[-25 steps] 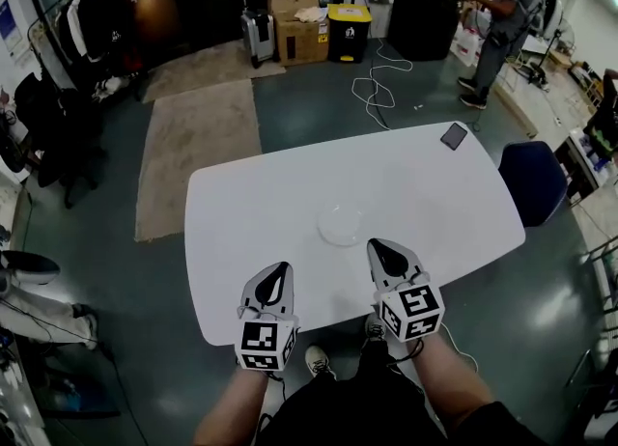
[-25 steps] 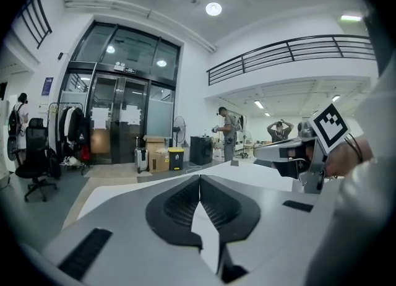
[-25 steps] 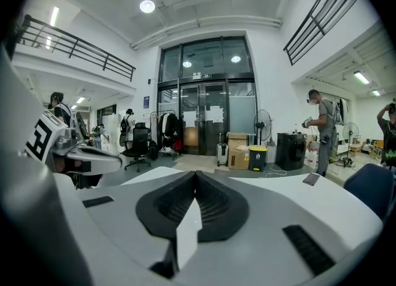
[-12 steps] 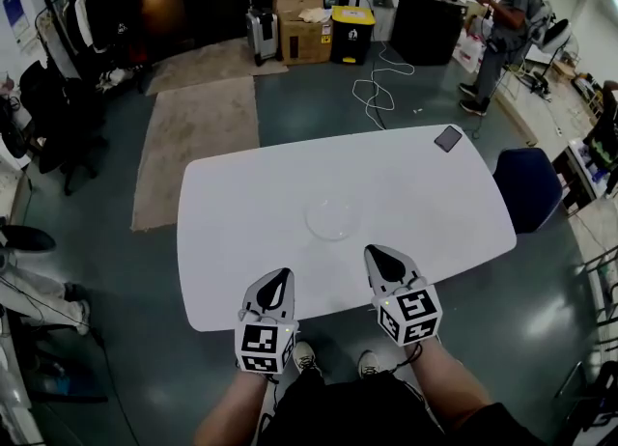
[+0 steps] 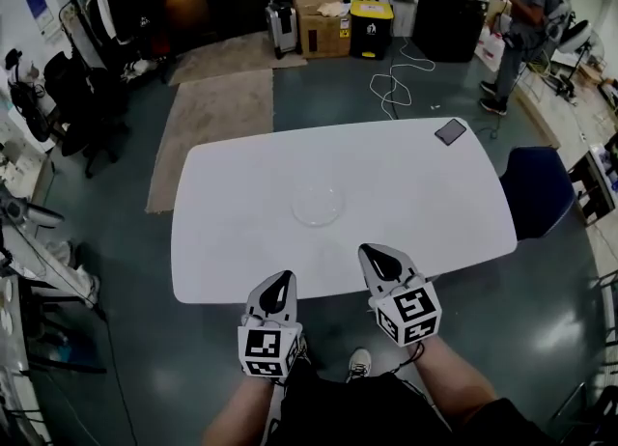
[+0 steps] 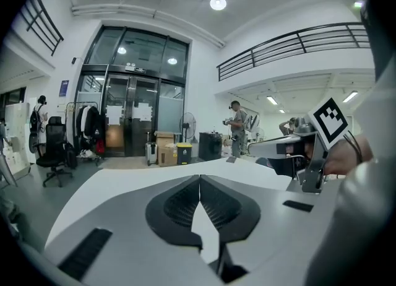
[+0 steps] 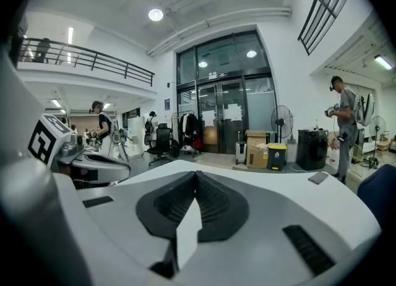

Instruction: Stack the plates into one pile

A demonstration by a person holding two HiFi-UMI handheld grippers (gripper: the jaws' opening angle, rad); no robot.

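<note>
**A:** Where are the plates sitting?

**B:** The clear plates (image 5: 318, 206) are lying near the middle of the white table (image 5: 425, 193). They are looking like one pile already, though I cannot tell how many there are.

**A:** And the grippers?

**B:** Both are hovering by the table's near edge, well apart from the plates. The left gripper (image 5: 281, 278) is pressing its jaws together on nothing, and the right gripper (image 5: 377, 254) is doing likewise. Each gripper view is showing the pads meeting, with only tabletop beyond.

**A:** Why hold them like that?

**B:** My guess is that nothing is needing a grip, so the person is carrying them closed and clear of the pile.

**A:** Is anything else lying there?

**B:** A phone (image 5: 450, 131) is lying at the far right corner, away from the plates and blocking nothing.
</note>
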